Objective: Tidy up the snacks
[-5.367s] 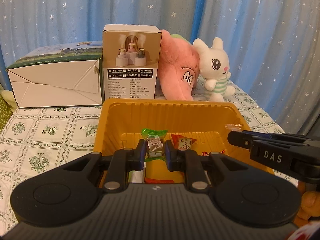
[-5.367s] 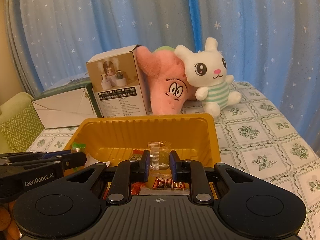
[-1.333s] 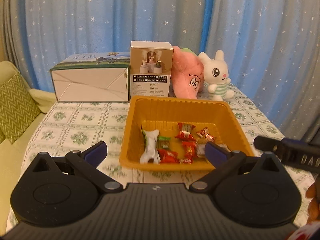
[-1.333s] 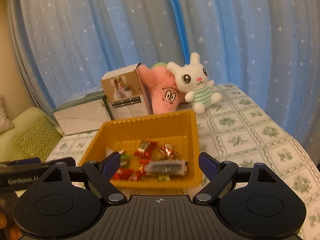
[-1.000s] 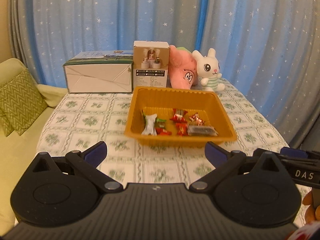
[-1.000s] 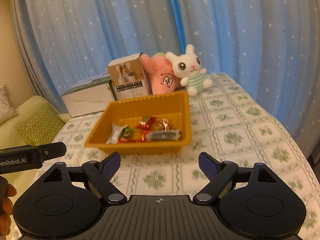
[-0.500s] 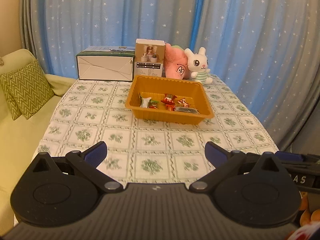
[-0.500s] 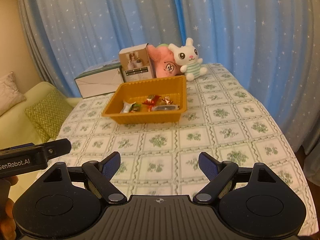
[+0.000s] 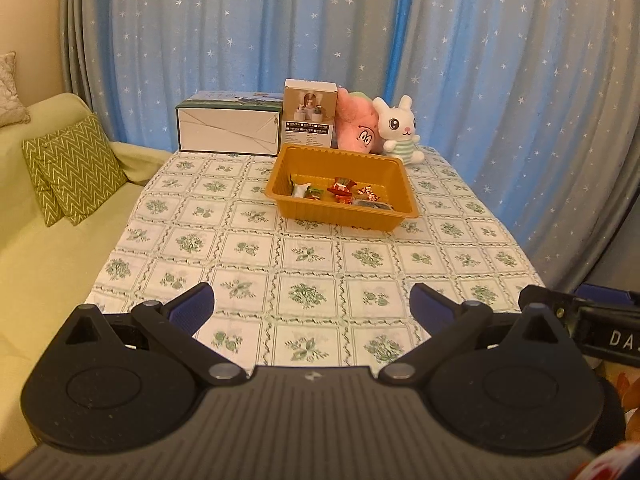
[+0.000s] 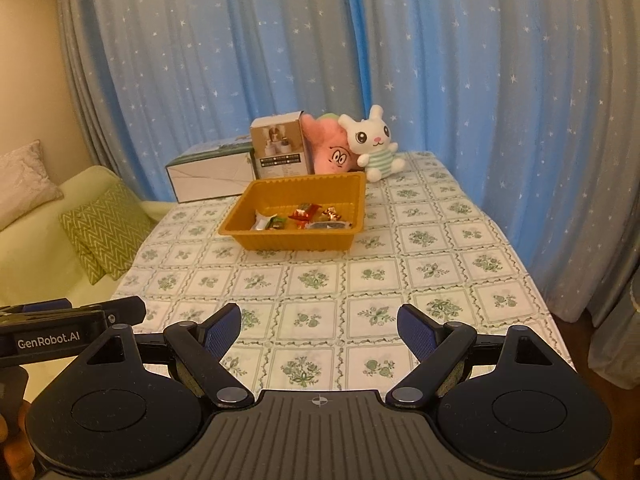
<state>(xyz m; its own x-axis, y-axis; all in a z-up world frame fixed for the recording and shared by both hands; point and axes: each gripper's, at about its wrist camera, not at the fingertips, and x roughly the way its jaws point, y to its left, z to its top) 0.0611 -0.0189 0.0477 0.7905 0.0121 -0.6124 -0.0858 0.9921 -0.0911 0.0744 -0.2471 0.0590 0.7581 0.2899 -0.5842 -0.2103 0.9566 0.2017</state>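
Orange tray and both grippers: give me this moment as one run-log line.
orange tray: on table, wrapped snacks inside | left gripper: open, empty, short of tray | right gripper: open, empty, short of tray

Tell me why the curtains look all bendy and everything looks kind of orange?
Left wrist view: the fisheye lens bows the curtains at the edges, and warm light tints the tablecloth. Right wrist view: same bending and yellowish tint, corners dark, orange tray sharp.

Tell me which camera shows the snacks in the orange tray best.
The left wrist view: the snacks lie spread across the orange tray floor, looked down on more steeply. In the right wrist view the snacks appear smaller, bunched behind the tray's near wall.
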